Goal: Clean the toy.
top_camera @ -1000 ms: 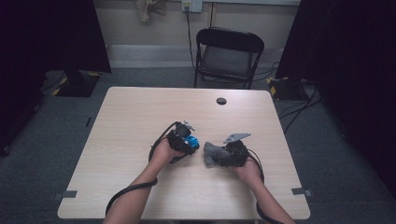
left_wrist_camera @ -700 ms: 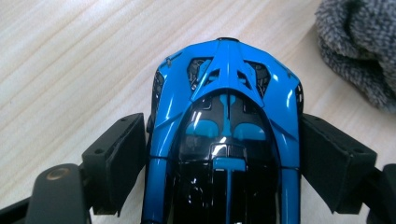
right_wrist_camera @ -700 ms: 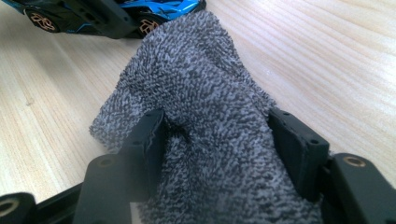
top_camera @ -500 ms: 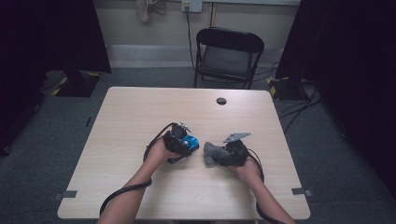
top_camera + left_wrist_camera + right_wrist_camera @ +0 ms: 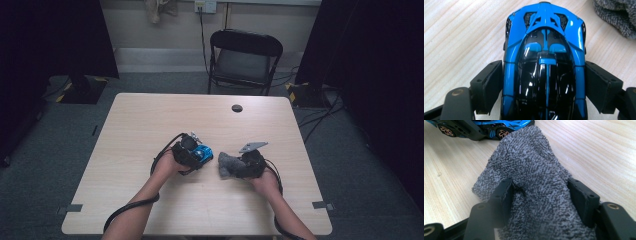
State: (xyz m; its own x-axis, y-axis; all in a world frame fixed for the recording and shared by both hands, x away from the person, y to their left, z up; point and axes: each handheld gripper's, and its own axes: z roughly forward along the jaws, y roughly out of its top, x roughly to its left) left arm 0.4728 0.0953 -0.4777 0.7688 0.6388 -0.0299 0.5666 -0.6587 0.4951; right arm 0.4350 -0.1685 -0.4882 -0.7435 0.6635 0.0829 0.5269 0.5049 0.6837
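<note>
Though apart — car (image 5: pixel 544 62); cloth (image 5: pixel 536 182)

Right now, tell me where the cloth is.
The grey cloth sits in the right gripper in the high view, near the table's middle, just right of the blue car.

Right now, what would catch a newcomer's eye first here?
The glossy blue toy car, clamped between the left gripper jaws near the table's middle. Just right of it, the right gripper is closed on a bunched grey towel, pointing toward the car.
</note>
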